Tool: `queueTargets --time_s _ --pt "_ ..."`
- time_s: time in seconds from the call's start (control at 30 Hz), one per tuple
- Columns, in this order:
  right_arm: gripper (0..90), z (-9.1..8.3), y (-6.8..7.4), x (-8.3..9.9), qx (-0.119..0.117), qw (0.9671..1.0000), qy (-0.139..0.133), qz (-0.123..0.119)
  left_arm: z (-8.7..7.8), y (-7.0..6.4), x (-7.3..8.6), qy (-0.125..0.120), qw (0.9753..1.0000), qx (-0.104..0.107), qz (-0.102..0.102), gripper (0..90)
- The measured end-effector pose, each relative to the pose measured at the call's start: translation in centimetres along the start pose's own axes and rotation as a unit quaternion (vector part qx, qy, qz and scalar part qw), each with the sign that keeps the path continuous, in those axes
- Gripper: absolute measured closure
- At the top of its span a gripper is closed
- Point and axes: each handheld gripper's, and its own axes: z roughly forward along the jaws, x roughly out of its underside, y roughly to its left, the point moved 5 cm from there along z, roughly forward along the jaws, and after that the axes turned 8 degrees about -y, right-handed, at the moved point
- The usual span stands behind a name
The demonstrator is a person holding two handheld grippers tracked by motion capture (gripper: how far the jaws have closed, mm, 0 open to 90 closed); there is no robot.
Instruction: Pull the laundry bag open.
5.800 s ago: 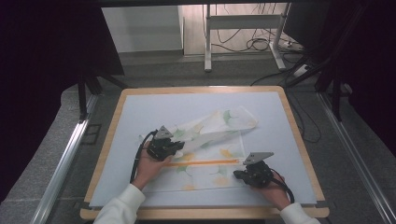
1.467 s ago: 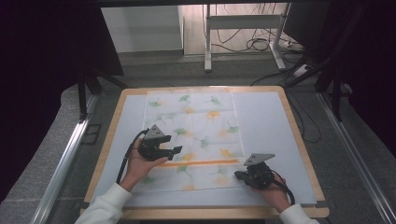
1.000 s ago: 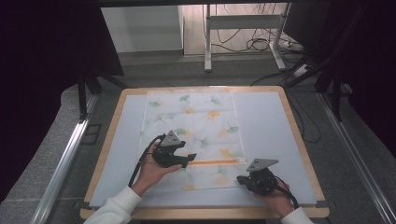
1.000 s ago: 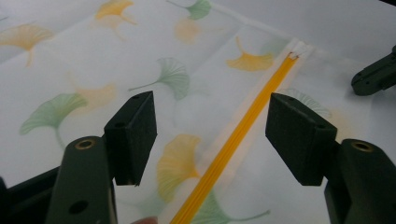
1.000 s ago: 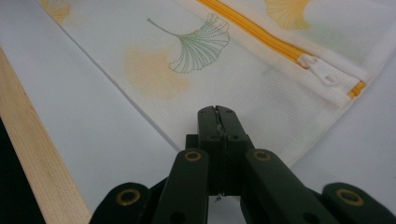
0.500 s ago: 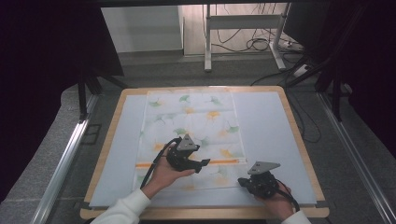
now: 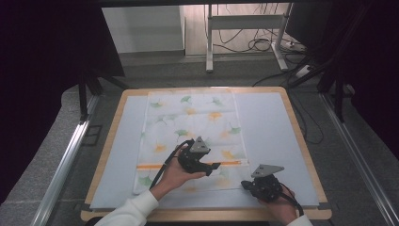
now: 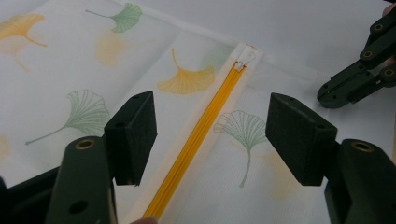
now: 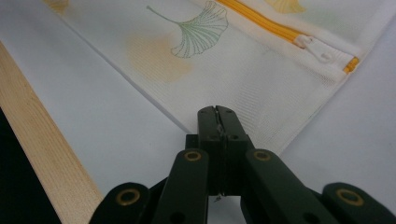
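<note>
Pillowcase (image 7: 190,127), white with green and orange ginkgo leaves, lies flat on the pale blue mat (image 7: 273,132) of the wood-edged table (image 7: 308,150), its long axis running near to far, left of centre. Across its near end an orange zipper (image 8: 201,135) runs left to right, ending at a white zipper pull (image 9: 317,50) by the right edge. Left gripper (image 7: 214,166) hovers directly over the zipper line, jaws wide apart and straddling it, so it is the nearer one to the zipper. Right gripper (image 9: 217,116), jaws pressed together, sits at the pillowcase's near right corner; whether it pinches cloth I cannot tell. Nothing stands between either gripper and the zipper pull.
</note>
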Motion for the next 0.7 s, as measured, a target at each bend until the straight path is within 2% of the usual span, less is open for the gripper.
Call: queueTargets --time_s 0.1,0.13,0.17,0.2,0.23,0.27,0.43,0.47,0.5,0.63,0.7 --pt "89.1 0.0 0.0 0.0 0.001 1.0 0.0 0.003 0.4 -0.3 -0.1 -0.001 1.0 0.003 -0.001 33.8" --pt "89.1 -0.1 0.0 0.1 0.001 1.0 0.0 0.002 0.5 -0.3 -0.2 0.003 1.0 0.004 0.004 33.8" --pt "89.1 -0.1 -0.1 0.1 0.0 1.0 0.0 0.001 0.7 -0.5 -0.2 0.0 1.0 0.005 0.0 33.8" --pt "89.2 -0.1 -0.1 0.1 0.0 1.0 0.0 0.003 0.8 -0.5 -0.2 0.005 1.0 0.006 0.006 33.8" --pt "89.1 -0.1 -0.1 0.1 0.0 1.0 0.0 0.002 1.0 -0.6 -0.3 0.001 1.0 0.007 0.001 33.8" --pt "89.1 -0.1 -0.1 0.1 0.0 1.0 0.0 0.002 1.1 -0.6 -0.3 0.006 0.9999 0.007 0.007 33.8" --pt "89.1 0.0 -0.1 0.1 0.001 1.0 0.0 0.003 1.8 -0.9 -0.3 0.007 0.9999 0.009 0.003 33.9" --pt "89.1 0.0 -0.1 0.0 0.001 1.0 -0.001 0.003 1.8 -0.9 -0.3 0.011 0.9999 0.01 0.008 34.0" --pt "89.1 0.0 -0.1 0.0 0.001 1.0 -0.001 0.004 2.0 -1.0 -0.3 0.008 0.9999 0.009 0.004 34.0" --pt "89.1 0.1 -0.2 0.0 0.0 1.0 -0.004 0.005 2.5 -1.0 -0.5 0.014 0.9998 0.012 0.012 34.0" --pt "89.1 0.1 -0.3 0.0 0.001 1.0 -0.003 0.005 2.8 -1.1 -0.7 0.01 0.9998 0.013 0.008 34.0"
